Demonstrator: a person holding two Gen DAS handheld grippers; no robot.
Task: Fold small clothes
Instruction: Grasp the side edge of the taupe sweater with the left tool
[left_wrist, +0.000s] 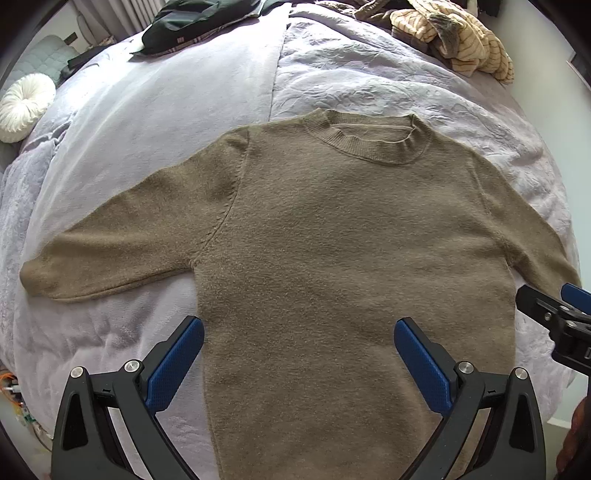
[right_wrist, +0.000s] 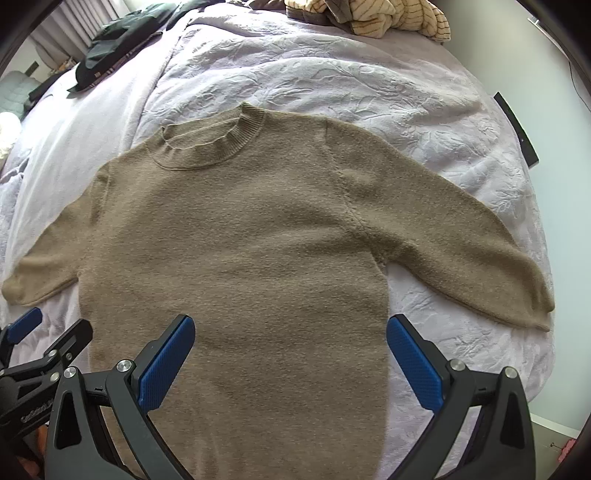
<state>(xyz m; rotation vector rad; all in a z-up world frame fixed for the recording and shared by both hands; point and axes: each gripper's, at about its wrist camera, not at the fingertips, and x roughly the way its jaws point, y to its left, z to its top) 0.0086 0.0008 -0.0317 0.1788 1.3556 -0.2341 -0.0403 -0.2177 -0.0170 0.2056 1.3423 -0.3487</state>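
Sweater (left_wrist: 332, 258) flat on bedspread (left_wrist: 147, 129), sleeves spread. Left gripper (left_wrist: 299, 354) and right gripper (right_wrist: 290, 350) hover above hem, jaws apart, empty.

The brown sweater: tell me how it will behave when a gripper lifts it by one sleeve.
The brown sweater is a soft, fuzzy knit lying flat, so it will likely drape and sag rather than hold shape. Its nap should grip the ribbed blue pads rather than slip. It may drag on the lilac bedspread.
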